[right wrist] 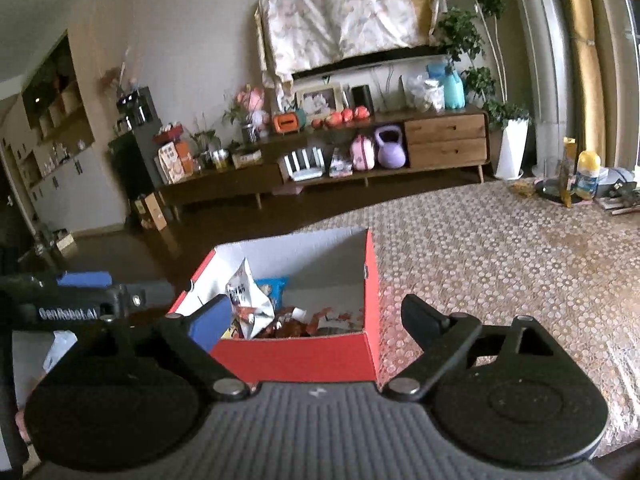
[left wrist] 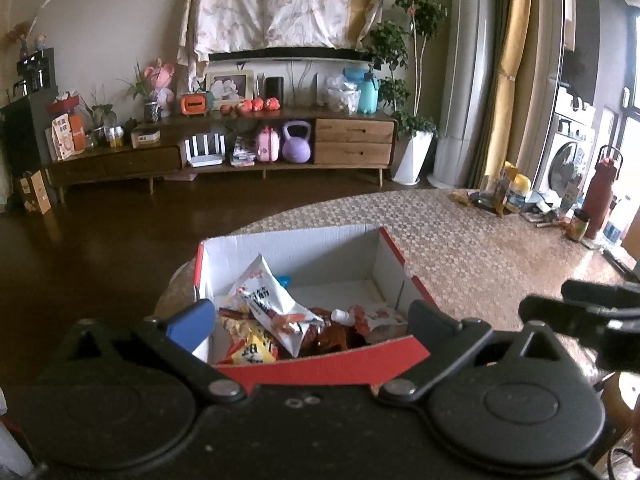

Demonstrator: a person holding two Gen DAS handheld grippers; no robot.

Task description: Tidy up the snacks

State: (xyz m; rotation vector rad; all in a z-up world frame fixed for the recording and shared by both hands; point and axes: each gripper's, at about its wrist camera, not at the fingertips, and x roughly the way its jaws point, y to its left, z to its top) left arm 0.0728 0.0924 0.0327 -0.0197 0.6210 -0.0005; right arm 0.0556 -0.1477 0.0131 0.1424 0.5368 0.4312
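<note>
Living-room setting: long dark wooden TV cabinet point(left wrist: 224, 152) against the far wall, with a lilac kettlebell point(left wrist: 297, 142) in an open shelf and a cloth-draped screen above it. Nearer me, the table with a beige dotted tablecloth point(left wrist: 472, 240) carries the open red cardboard box with a white inside point(left wrist: 320, 256) close to the table's near-left edge. Snacks lie inside the box, heaped toward its near side — a white crinkled snack packet with red print point(left wrist: 266, 296) leaning up against the left wall, a yellow packet point(left wrist: 252, 350) under it at the front, reddish-brown packets point(left wrist: 332, 334) beside those, and a blue packet point(right wrist: 272, 286) behind the white one. The far half of the box floor is bare. My left gripper point(left wrist: 310, 318) is spread wide over the near rim of the box, blue-padded finger at the left wall, black finger at the right; nothing is pinched between them. My right gripper point(right wrist: 316, 320) is also spread apart, blue-padded finger over the box's near-left corner and black finger out over the tablecloth past the box's right wall, with the box's near wall between them but not gripped. Each gripper shows at the edge of the other's view. At the table's far right end stand a dark red bottle point(left wrist: 602, 196) and a yellow-capped container point(right wrist: 588, 174) amid small clutter, well apart from the box.
</note>
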